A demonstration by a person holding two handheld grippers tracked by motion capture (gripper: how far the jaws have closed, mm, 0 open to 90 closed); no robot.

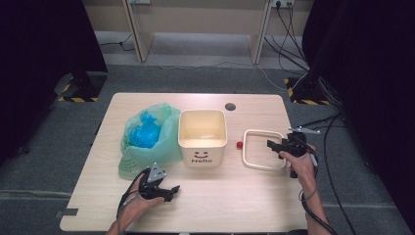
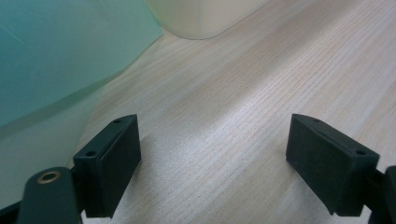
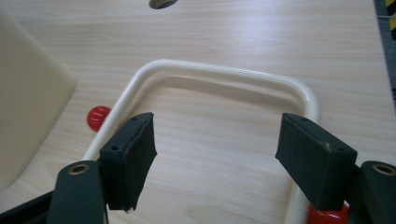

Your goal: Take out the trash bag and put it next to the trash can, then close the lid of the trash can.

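My right fingers (image 3: 217, 156) stand wide apart with nothing clamped between them. They hover over the cream frame (image 3: 224, 72), a rounded-corner ring lying flat on the surface (image 3: 261, 32). In the right gripper view the frame's far bar runs across just beyond the fingertips, its left side passes under the left finger and its right side under the right finger, so the bare wood inside the ring lies straight between them. I cannot tell whether either finger touches the frame. A small red ball (image 3: 97, 116) lies just outside the frame's left side, between it and the cream bin (image 3: 28, 93). A second red piece (image 3: 327, 215) peeks out beneath the right finger, near the frame's right side.

From the high view, the right gripper (image 1: 281, 146) sits over the frame's (image 1: 254, 132) right edge, held in my right hand (image 1: 298, 161).

My left fingers (image 2: 215, 163) are released too, spread over bare wood with nothing between them. The green bag (image 2: 60, 56) lies ahead to their left and the bin's corner (image 2: 201, 18) farther ahead. In the high view the left gripper (image 1: 166, 190) rests low near the surface's front, just below the green bag (image 1: 147, 147), which holds a blue bundle (image 1: 144, 134), and well apart from the frame. The bin (image 1: 202, 134), marked Hello, stands between bag and frame.
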